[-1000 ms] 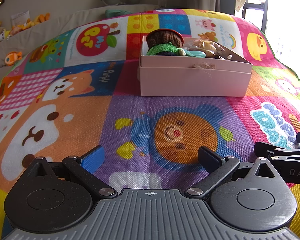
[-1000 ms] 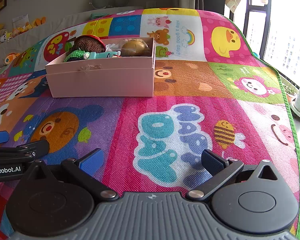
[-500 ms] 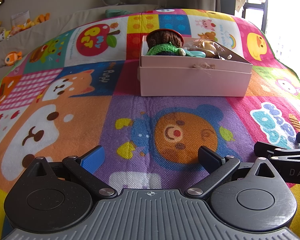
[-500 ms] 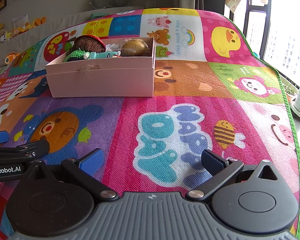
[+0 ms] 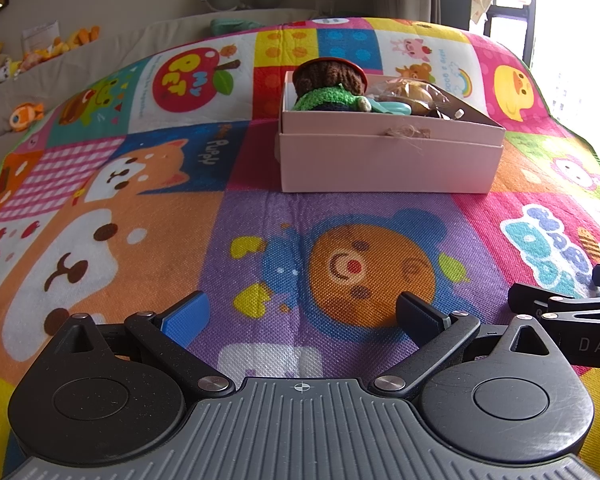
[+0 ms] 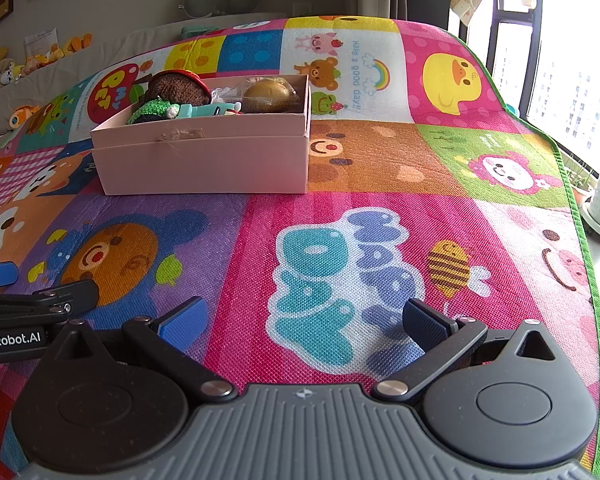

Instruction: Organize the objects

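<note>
Apparently we have both tools resting low over the play mat (image 5: 148, 216), side by side, with nothing in either. Starting at the left, our left gripper (image 5: 300, 312) hangs above the purple square with the orange bear face, its jaws spread wide and empty; we judge that this is a parked pose, well apart from anything to pick up. Next to it, our right gripper (image 6: 304, 320) sits over the pink square with the big blue letters, jaws likewise wide apart and holding nothing. Ahead of both, further up the mat, stands the pink box (image 5: 388, 160), its lid off and seemingly tucked beneath it as a base, so the top is free for dropping things in. Inside, from left to right, we see a knitted doll (image 6: 176, 92) with a brown head and green body, a small teal toy (image 6: 204, 111) lying against it, and a wrapped golden bun (image 6: 268, 92) at the right end. Since the mat around the box shows no loose items in either view, we judge the sorting is finished or nearly so.
</note>
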Action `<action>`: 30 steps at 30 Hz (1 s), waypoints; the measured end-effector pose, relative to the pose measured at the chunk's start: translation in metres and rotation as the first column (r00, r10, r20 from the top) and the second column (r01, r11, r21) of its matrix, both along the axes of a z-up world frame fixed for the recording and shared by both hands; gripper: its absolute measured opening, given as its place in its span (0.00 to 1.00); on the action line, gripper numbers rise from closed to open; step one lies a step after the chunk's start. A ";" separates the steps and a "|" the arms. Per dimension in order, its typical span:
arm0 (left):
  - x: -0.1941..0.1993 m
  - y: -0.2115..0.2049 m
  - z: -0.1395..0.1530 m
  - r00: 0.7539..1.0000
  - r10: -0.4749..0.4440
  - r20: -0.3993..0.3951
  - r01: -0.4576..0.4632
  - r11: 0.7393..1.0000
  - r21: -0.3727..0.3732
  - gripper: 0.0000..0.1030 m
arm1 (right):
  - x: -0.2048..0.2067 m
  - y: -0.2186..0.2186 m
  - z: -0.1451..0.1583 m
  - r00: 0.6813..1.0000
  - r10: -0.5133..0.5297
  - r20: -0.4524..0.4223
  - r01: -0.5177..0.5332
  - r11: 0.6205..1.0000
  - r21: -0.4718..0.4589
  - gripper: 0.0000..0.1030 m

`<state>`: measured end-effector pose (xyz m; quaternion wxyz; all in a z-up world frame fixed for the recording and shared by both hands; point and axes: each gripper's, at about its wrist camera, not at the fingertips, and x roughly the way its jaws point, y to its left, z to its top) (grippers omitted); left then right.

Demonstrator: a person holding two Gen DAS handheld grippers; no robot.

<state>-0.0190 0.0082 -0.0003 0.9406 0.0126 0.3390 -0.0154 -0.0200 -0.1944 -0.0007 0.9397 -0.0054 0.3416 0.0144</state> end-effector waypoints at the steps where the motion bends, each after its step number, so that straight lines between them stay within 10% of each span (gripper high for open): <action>1: 0.000 -0.001 0.000 1.000 0.000 0.000 0.000 1.000 0.000 0.99 | 0.000 0.000 0.000 1.000 0.000 0.000 0.000 1.000 0.000 1.00; 30: 0.001 0.001 0.000 1.000 -0.005 -0.006 0.005 1.000 -0.013 0.99 | 0.000 0.000 0.000 1.000 0.000 0.000 0.000 1.000 0.000 1.00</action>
